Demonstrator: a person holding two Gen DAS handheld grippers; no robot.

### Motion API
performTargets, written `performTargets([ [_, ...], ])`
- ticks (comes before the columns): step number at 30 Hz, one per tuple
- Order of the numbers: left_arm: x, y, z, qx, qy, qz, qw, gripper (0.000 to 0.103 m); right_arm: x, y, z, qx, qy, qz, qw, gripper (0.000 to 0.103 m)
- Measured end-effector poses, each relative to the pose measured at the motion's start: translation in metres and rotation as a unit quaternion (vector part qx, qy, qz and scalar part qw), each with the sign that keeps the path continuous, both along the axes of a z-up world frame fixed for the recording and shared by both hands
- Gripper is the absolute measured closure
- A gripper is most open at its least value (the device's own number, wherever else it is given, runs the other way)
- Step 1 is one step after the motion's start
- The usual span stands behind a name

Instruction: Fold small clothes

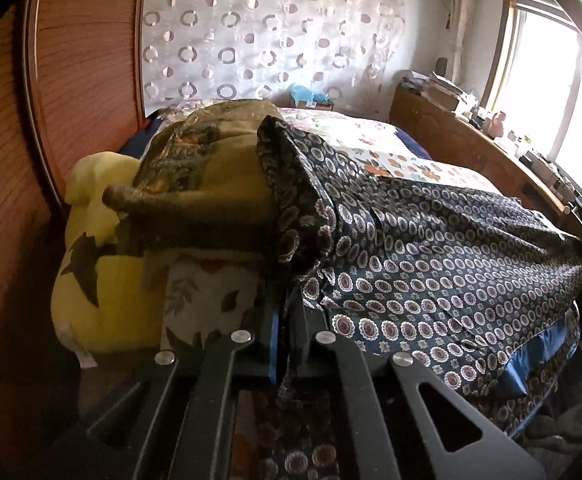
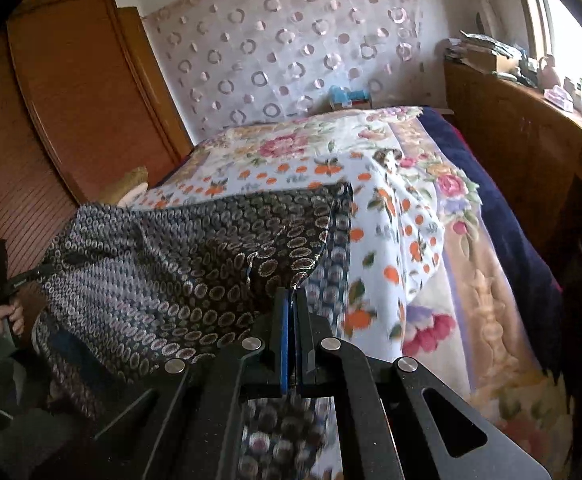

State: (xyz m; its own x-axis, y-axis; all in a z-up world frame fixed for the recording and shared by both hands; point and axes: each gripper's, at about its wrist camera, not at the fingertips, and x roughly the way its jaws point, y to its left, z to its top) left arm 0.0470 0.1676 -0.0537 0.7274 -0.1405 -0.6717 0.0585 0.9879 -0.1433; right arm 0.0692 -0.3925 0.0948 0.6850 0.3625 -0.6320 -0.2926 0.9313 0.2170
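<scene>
Dark navy garment printed with small ring-and-medallion motifs (image 1: pixel 431 248) is stretched in the air between both grippers, above the floral quilted bedspread (image 2: pixel 371 184). Left gripper (image 1: pixel 285 320) fingers pressed together on one edge of the cloth (blue pad lining visible), fabric bunching up over them. Right gripper (image 2: pixel 291 320) fingers likewise clamped on the opposite edge, cloth draping below. Olive-green folded blanket (image 1: pixel 211 176) and a yellow pillow (image 1: pixel 103 240) sit at the bed's left side, beside the wooden wardrobe (image 1: pixel 71 80).

no legible text, labels, brands or numbers anywhere
</scene>
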Motion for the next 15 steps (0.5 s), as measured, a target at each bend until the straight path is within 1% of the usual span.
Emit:
performTargets([
  [5, -0.010, 0.004, -0.001, -0.003, 0.001, 0.004, 1.0000, 0.099, -0.012, -0.002, -0.014, -0.008, 0.027, -0.007, 1.000, 0.101],
  [6, -0.011, 0.004, -0.001, -0.002, 0.002, 0.004, 1.0000, 0.099, -0.014, 0.000, -0.016, -0.015, 0.029, -0.007, 0.999, 0.101],
  [8, -0.013, 0.003, -0.001, 0.004, 0.001, 0.005, 1.0000, 0.099, -0.015, 0.007, -0.017, -0.044, 0.029, -0.006, 0.999, 0.100],
  [9, -0.014, 0.005, -0.001, 0.006, 0.000, 0.006, 1.0000, 0.099, -0.014, 0.011, -0.018, -0.056, 0.029, -0.004, 0.998, 0.097],
  [11, -0.016, 0.004, -0.002, 0.008, -0.001, 0.007, 0.9999, 0.099, -0.012, 0.019, -0.016, -0.079, 0.026, -0.004, 0.997, 0.083],
  [12, -0.016, 0.004, -0.002, 0.007, -0.001, 0.008, 0.9999, 0.099, -0.010, 0.022, -0.015, -0.088, 0.024, -0.006, 0.996, 0.066],
  [13, -0.017, 0.004, -0.002, 0.008, -0.001, 0.008, 0.9999, 0.099, -0.009, 0.023, -0.013, -0.091, 0.021, -0.006, 0.996, 0.056],
  [15, -0.017, 0.003, -0.002, 0.008, -0.001, 0.009, 0.9999, 0.099, -0.005, 0.026, -0.010, -0.089, 0.019, -0.004, 0.996, 0.056],
])
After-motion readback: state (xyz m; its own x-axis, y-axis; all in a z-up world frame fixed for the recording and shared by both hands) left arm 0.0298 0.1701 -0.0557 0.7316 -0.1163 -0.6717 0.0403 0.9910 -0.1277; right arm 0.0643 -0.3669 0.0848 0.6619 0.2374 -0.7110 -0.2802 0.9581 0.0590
